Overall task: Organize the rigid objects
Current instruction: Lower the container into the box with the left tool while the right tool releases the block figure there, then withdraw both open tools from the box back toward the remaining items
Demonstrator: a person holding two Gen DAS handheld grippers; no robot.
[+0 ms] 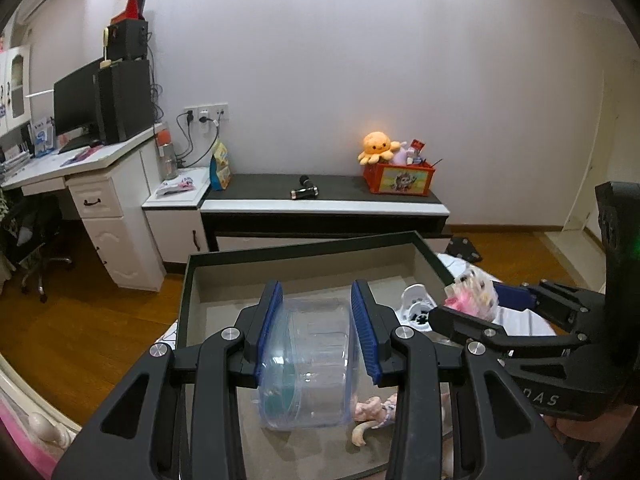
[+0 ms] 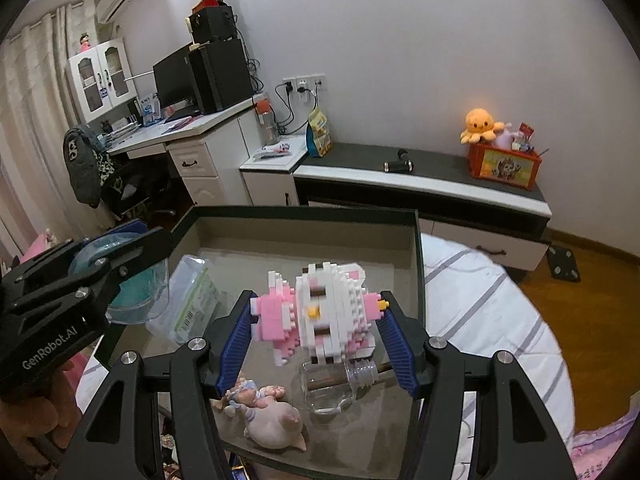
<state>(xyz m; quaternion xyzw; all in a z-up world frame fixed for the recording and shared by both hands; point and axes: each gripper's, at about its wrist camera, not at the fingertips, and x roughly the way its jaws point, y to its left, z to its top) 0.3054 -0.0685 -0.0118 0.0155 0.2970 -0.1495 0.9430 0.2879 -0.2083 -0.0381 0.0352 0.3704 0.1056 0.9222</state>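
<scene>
A shallow dark-rimmed box (image 1: 304,249) (image 2: 296,212) with a beige floor lies on the bed below both grippers. My left gripper (image 1: 318,328) (image 2: 120,264) is shut on a clear round container with a blue lid (image 1: 308,364) (image 2: 124,284), held over the box's left side. My right gripper (image 2: 316,340) (image 1: 480,300) is shut on a pink and white brick figure (image 2: 320,312) (image 1: 474,296) above the box. In the box lie a glass bottle (image 2: 340,386), a pale pig figurine (image 2: 272,424), a small doll (image 2: 246,392) (image 1: 376,410) and a clear plastic pack (image 2: 188,300).
The box rests on a striped white bedsheet (image 2: 480,300). A white round item (image 1: 416,304) lies by the box's right rim. Beyond stand a low black-topped bench (image 1: 320,204) with an orange toy crate (image 1: 400,178), and a white desk (image 1: 100,184) at left. The floor is wood.
</scene>
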